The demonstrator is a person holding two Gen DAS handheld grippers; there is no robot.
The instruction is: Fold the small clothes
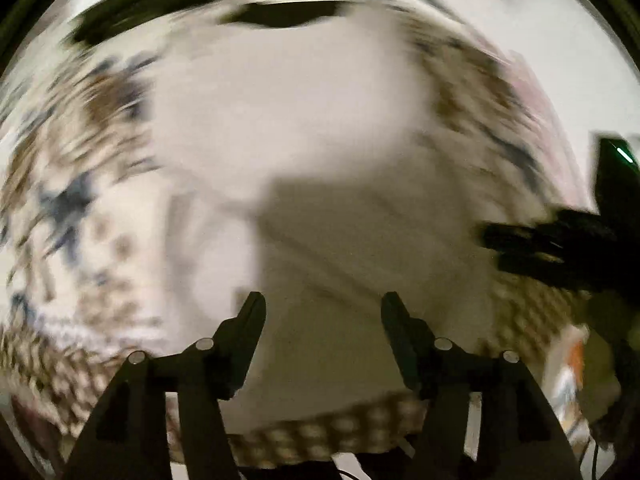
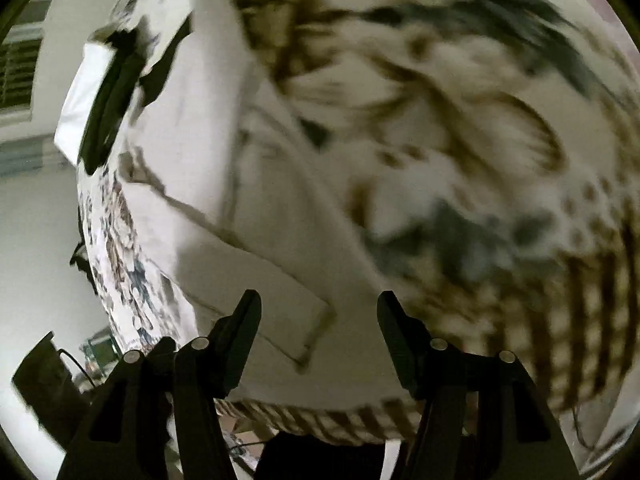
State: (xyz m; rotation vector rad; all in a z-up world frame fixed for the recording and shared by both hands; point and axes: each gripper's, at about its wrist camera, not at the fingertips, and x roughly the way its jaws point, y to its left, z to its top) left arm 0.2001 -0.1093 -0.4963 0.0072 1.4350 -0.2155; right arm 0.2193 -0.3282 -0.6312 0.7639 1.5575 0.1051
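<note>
Spread fingers (image 1: 252, 320), white garment (image 1: 280, 128), patterned bedspread (image 2: 460, 100)

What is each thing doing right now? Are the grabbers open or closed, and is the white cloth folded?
left gripper: open, holding nothing, above the cloth.
right gripper: open, holding nothing.
white garment: lying on the patterned cover, flaps partly folded over; blurry, so I can't tell how neatly.
patterned cover: spread out under the garment.
</note>
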